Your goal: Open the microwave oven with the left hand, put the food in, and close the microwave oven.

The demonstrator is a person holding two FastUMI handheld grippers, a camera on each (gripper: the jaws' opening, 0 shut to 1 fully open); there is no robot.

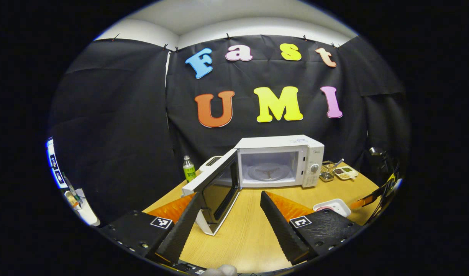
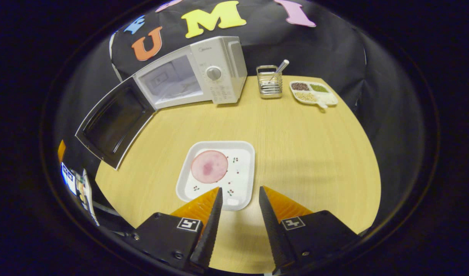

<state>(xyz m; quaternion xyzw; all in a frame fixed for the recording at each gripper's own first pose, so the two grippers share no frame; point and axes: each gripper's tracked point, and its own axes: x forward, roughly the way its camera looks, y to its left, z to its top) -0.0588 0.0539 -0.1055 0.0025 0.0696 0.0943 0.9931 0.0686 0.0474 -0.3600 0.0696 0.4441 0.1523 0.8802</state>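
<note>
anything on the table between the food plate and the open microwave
Nothing: in the right gripper view, bare wooden table separates the white square plate from the white microwave.

One microwave (image 2: pixel 188 74), one food plate (image 2: pixel 218 174), one bottle (image 1: pixel 188 169), one utensil holder (image 2: pixel 269 82), one divided dish (image 2: pixel 313 92) — two grippers (image 1: pixel 228 209) (image 2: pixel 238 201).

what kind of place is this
Probably a staged kitchen corner in a recording booth: a microwave with its door open, a tray of food and a utensil holder share a wooden table.
</note>
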